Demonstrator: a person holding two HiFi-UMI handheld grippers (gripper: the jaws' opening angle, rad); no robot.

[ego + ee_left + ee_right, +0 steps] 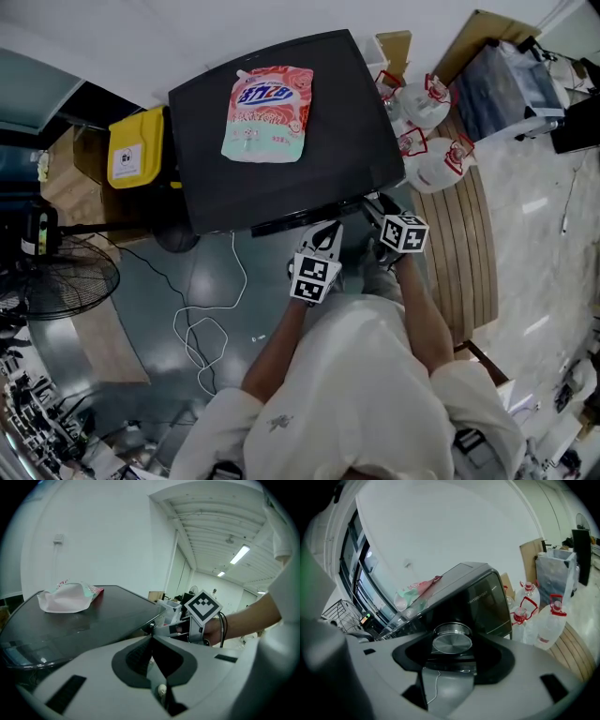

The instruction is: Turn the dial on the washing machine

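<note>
Here, right claw clamps dial, hidden overhead.

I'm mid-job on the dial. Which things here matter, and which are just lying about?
In the job:
washing machine
dial
right claw, closed on the dial

Lying about:
pouch on the machine's top
yellow bin
fan
jugs
cable on the floor
left claw, shut and empty

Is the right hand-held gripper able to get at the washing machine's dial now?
Yes, apparently: the dial sits between the jaws of the right hand-held gripper, which seem closed on it; nothing blocks it.
</note>
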